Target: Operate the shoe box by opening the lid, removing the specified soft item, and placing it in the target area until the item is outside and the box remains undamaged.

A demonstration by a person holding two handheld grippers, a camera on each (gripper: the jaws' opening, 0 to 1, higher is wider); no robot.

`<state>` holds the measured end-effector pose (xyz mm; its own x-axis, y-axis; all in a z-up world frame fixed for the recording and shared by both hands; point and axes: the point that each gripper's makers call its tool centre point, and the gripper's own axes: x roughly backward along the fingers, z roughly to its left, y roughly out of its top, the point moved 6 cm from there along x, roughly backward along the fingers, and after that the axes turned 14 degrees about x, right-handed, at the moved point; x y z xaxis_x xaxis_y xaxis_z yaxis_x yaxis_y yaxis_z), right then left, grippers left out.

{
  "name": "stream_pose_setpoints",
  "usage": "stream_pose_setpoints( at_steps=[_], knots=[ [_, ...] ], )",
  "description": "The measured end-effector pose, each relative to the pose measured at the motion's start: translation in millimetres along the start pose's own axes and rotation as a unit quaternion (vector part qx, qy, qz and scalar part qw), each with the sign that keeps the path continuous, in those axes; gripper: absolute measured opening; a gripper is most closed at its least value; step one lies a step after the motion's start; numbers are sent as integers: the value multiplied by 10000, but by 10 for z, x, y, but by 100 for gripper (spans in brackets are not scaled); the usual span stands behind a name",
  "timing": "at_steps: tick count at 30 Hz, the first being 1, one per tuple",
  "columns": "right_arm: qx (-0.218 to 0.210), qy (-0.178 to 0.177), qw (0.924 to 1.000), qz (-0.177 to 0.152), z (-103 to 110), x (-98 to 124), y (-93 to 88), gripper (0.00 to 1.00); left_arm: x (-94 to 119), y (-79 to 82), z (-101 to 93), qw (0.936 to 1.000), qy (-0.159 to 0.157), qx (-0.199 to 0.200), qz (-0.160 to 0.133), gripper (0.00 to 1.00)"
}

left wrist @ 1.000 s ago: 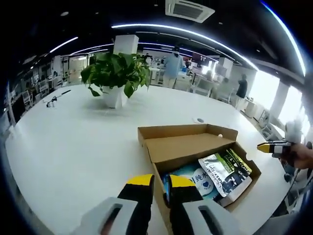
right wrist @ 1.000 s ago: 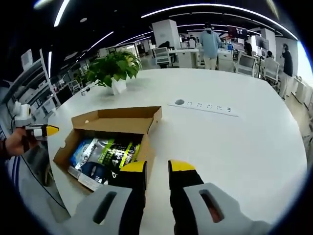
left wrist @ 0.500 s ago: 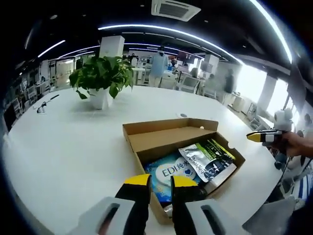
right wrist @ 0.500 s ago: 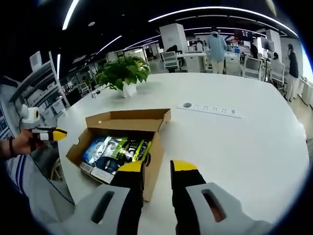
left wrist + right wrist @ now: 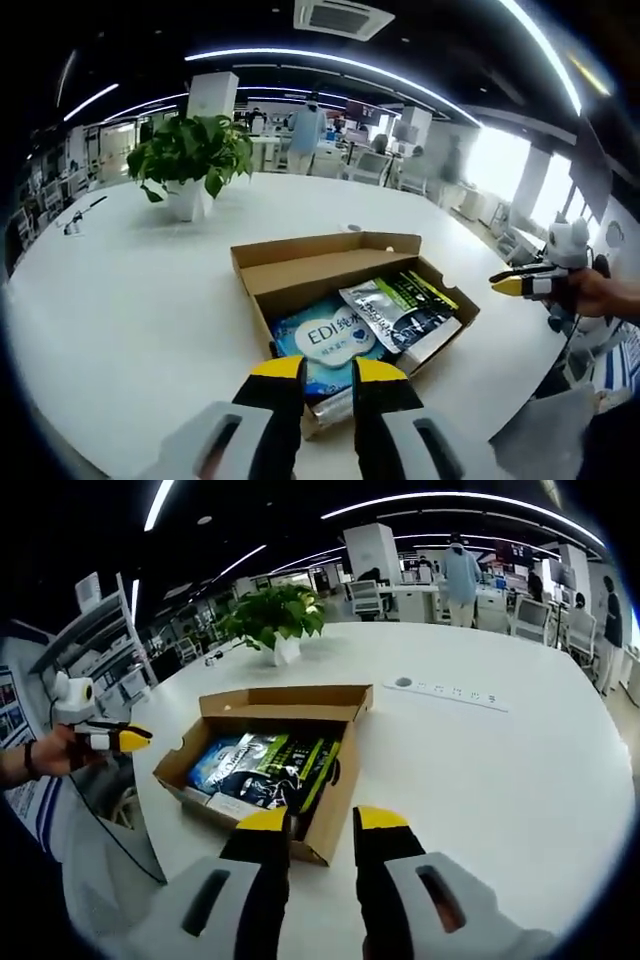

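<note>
An open cardboard shoe box (image 5: pixel 440 292) lies on the white table, its lid (image 5: pixel 330 268) folded back. Inside are a blue-white soft pack marked EDI (image 5: pixel 325 342) and a silver, black and green pouch (image 5: pixel 400 308). My left gripper (image 5: pixel 328 375) hovers over the box's near edge, jaws shut with nothing held. In the right gripper view the box (image 5: pixel 335 805) sits just ahead of my right gripper (image 5: pixel 325 825), also shut and holding nothing, with the pouch (image 5: pixel 275 765) and the blue pack (image 5: pixel 212 762) inside. Each gripper appears in the other's view, hand-held: right gripper (image 5: pixel 520 285), left gripper (image 5: pixel 118 740).
A potted plant (image 5: pixel 190 160) (image 5: pixel 275 620) stands further back on the table (image 5: pixel 120 300). A white power strip (image 5: pixel 455 693) lies beyond the box. The table edge runs near the box on the person's side. Desks and people fill the office behind.
Both cameras have come closer to the box and look more steeply into it, so its contents show more fully. The box and the packs lie as before.
</note>
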<state>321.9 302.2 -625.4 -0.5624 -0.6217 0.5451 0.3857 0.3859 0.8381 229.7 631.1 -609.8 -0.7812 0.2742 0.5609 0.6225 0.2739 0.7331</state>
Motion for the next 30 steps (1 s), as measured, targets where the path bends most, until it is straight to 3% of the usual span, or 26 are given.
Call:
stream_pose_setpoints(
  at_steps=[14, 23, 30],
  knots=[
    [38, 11, 10000, 86, 84, 32, -153, 23, -124, -17, -114, 9998, -149, -28, 139, 18],
    [-70, -86, 9999, 51, 16, 127, -205, 23, -380, 39, -233, 9988, -315, -122, 368, 18],
    [-286, -251, 9992, 85, -27, 256, -368, 24, -580, 30, -314, 9971, -439, -174, 596, 18]
  ],
)
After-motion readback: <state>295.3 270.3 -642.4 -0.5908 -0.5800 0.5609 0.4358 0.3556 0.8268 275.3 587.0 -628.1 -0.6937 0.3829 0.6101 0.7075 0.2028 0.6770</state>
